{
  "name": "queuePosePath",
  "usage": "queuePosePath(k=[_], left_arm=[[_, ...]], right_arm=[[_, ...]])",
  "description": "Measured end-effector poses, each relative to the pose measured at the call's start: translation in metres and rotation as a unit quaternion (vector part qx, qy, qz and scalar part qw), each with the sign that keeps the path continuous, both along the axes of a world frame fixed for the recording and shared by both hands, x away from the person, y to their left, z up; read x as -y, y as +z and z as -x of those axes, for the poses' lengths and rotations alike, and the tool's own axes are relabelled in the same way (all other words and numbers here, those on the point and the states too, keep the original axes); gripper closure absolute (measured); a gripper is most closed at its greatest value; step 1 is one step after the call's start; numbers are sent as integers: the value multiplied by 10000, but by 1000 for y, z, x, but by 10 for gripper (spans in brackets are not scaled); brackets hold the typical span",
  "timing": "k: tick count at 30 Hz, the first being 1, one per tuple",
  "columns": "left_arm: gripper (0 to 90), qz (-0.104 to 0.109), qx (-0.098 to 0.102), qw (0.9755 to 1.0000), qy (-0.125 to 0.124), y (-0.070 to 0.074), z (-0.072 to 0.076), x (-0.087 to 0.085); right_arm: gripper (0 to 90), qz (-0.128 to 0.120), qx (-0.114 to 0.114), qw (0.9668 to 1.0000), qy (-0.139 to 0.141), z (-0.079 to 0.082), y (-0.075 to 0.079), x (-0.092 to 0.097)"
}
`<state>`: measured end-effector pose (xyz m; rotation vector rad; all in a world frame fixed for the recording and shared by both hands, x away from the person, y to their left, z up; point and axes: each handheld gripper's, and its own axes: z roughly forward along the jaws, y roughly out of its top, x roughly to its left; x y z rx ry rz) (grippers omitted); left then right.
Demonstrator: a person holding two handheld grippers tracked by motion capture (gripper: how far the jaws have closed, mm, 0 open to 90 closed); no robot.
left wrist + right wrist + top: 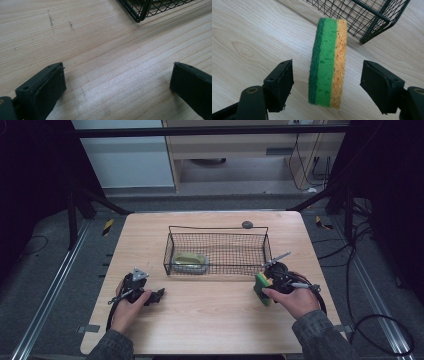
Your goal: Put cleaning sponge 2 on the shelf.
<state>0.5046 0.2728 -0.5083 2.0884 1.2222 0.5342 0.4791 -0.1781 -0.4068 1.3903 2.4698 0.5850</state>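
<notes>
Step in hand: grabbing the sponge [327, 62], probably to drop it in the wire basket [218, 251]. Right claw [327, 86] sits at about 4 o'clock on the desk [210, 320], jaws spread wide either side of the sponge, which stands on edge between them, green scrub face toward one jaw, yellow face toward the other. Visible gap on both sides, so nothing is gripped yet. In the high view the sponge [262, 288] is just off the basket's near right corner, close to it but apart. Left claw [117, 82] is at about 8 o'clock, jaws wide open over bare wood, holding nothing, with the basket's near left corner just ahead of it. The basket already has a greenish object [190, 262] lying at its left end; can't tell what it is. Next move, as I read it: close the right jaws square on the two broad faces, centred so the sponge doesn't tip or squirt out, then lift clear of the rim and go toward 12 o'clock into the free right half. Soft foam, so expect squash before the hold is firm.
</notes>
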Motion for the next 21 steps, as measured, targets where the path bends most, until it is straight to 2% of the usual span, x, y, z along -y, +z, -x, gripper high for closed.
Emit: queuePosePath(k=[7,10,13,15,21], left_arm=[[0,0,1,10000,-7,0,0,0],[0,0,1,10000,-7,0,0,0],[0,0,1,10000,-12,0,0,0],[0,0,-3,10000,-21,0,0,0],[0,-3,-2,10000,-31,0,0,-1]], right_arm=[[338,104,-175,9998,23,-12,-12,-4],[416,109,-263,9996,33,-18,-18,-4],[539,107,-316,9994,26,-21,-20,-3],[630,41,-280,9996,64,-20,-19,-1],[640,-105,-116,9999,50,-13,-10,11]])
